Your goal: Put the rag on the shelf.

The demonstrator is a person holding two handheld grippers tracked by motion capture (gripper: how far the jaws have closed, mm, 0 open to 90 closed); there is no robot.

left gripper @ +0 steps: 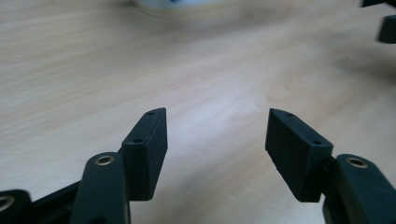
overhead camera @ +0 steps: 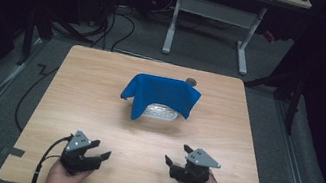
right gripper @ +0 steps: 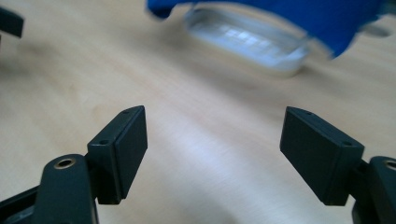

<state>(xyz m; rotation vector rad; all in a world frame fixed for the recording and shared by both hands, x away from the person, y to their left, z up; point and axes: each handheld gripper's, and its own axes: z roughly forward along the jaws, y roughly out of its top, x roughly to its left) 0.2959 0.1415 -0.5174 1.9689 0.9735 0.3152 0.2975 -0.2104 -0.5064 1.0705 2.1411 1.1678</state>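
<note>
Fingers [left gripper: 148, 149] apart on both our left gripper [overhead camera: 96, 149] and right gripper [overhead camera: 178, 156], empty, well short of the blue cloth [overhead camera: 160, 93] draped over the clear container [overhead camera: 160, 112].

No readable text, no labels, no brands, no numbers, no signs anywhere

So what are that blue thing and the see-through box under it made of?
The blue cloth looks like soft matte fabric: it sags in folds over the box and shows no shine. The box seems to be clear plastic, glossy, with light reflecting off its ribbed wall, though glass cannot be ruled out. The table shows a pale wood-grain surface, possibly laminate.
</note>
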